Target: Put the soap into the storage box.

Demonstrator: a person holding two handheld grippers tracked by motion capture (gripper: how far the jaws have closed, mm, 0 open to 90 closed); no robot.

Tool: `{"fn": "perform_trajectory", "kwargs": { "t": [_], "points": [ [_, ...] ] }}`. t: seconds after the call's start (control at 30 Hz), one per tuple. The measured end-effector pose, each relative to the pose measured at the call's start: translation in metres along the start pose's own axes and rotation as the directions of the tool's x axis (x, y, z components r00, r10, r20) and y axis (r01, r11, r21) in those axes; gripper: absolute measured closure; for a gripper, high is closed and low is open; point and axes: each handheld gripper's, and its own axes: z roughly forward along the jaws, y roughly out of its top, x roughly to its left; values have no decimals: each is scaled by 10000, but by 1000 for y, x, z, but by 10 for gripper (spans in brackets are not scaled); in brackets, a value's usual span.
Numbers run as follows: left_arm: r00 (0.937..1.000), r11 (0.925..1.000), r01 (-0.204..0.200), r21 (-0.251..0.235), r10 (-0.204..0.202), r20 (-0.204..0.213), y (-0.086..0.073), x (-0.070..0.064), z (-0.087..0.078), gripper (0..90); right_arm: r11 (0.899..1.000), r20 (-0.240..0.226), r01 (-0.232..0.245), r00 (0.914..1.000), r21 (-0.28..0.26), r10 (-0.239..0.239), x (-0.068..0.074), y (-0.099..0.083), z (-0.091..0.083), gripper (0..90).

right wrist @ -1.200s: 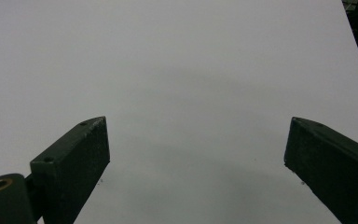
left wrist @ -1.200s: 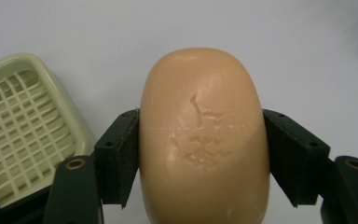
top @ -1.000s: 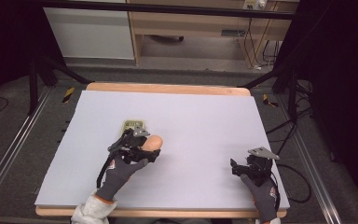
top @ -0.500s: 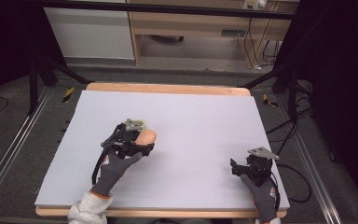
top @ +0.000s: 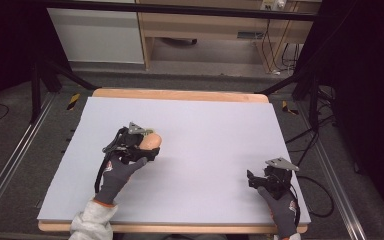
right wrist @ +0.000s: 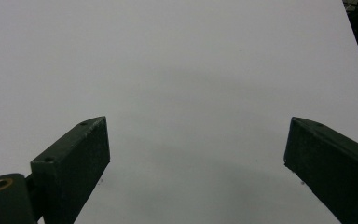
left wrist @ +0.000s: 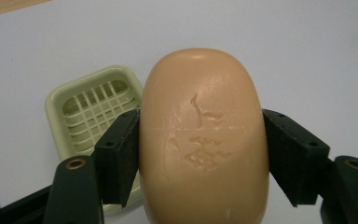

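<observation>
A peach-coloured oval soap bar is clamped by its long sides between the black jaws of my left gripper, which is shut on it. A pale green soap dish with a slotted grid floor lies on the table just beyond and to the left of the soap, partly hidden by it. In the high view the left gripper holds the soap bar left of the table's middle. My right gripper rests near the front right corner, and the right gripper stands open above bare white surface.
The table is a white board with a wooden rim. Dark floor, cables and stand legs surround it. A cable trails off the right edge from the right gripper.
My left gripper has carried the soap a little away from the person and slightly left, over the near side of the dish. The right gripper has stayed put.
</observation>
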Motion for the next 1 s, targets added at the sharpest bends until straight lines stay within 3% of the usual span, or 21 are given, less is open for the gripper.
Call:
{"fn": "perform_trajectory", "kwargs": {
  "t": [0.33,1.0],
  "points": [
    [9997,9997,-11,254,16,-224,3,10,9,316,10000,44,-43,10000,-4,43,0,0,0,72],
    [9976,9987,432,271,-417,-544,7,37,25,316,10000,75,17,10000,11,-17,1,0,1,72]
  ]
}}
